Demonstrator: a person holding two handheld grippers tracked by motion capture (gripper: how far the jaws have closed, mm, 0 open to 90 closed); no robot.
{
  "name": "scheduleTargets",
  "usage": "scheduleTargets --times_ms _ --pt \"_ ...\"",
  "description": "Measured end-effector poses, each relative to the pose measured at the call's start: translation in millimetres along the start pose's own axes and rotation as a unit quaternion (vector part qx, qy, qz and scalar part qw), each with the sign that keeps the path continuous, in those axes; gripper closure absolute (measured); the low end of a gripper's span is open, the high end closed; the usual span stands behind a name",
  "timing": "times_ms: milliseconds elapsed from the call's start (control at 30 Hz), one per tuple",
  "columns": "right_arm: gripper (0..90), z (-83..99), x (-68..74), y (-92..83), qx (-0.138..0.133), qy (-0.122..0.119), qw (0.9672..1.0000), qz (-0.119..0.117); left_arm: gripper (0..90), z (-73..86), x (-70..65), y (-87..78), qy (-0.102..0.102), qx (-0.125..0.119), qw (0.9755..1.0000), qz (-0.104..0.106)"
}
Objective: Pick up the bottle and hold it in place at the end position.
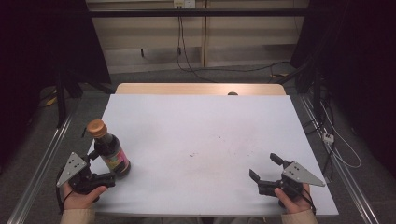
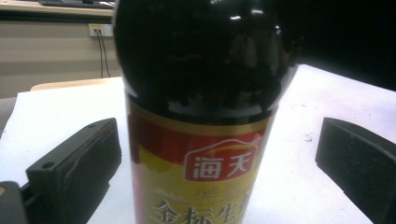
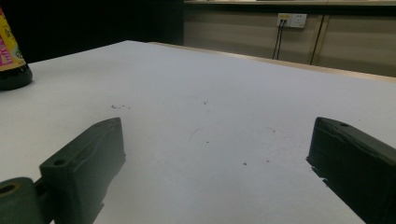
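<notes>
My bottle (image 2: 201, 140) carries a label (image 2: 201, 177) with a red badge reading 海天. Below it I read gold characters, 金标生, cut off.

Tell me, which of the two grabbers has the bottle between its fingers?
The left gripper: the soy sauce bottle stands between its open fingers, untouched. The right gripper has bare table between its fingers.

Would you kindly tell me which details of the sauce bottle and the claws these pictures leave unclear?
- Sauce bottle cap and base: cut off by the top and bottom edges of the left gripper view.
- Label text: too small in the high view, and cropped by the left edge of the right gripper view.
- Left claw far jaw: partly hidden behind the bottle in the high view.
</notes>
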State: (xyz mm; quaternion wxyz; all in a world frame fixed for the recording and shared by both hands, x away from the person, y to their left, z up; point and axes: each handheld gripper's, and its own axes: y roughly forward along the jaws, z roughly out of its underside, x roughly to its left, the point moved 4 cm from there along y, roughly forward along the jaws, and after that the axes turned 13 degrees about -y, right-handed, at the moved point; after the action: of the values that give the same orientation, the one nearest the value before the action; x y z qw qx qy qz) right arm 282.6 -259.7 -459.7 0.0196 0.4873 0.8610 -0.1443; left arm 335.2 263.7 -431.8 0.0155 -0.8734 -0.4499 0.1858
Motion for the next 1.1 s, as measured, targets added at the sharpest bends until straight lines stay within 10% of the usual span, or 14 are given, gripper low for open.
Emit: scheduleTargets --times_ms 1100 --pt "4.0 -1.1 2.0 2.7 0.0 0.001 1.0 -0.007 11.4 -19.1 4.0 14.5 -0.012 -0.006 0.9997 -0.023"
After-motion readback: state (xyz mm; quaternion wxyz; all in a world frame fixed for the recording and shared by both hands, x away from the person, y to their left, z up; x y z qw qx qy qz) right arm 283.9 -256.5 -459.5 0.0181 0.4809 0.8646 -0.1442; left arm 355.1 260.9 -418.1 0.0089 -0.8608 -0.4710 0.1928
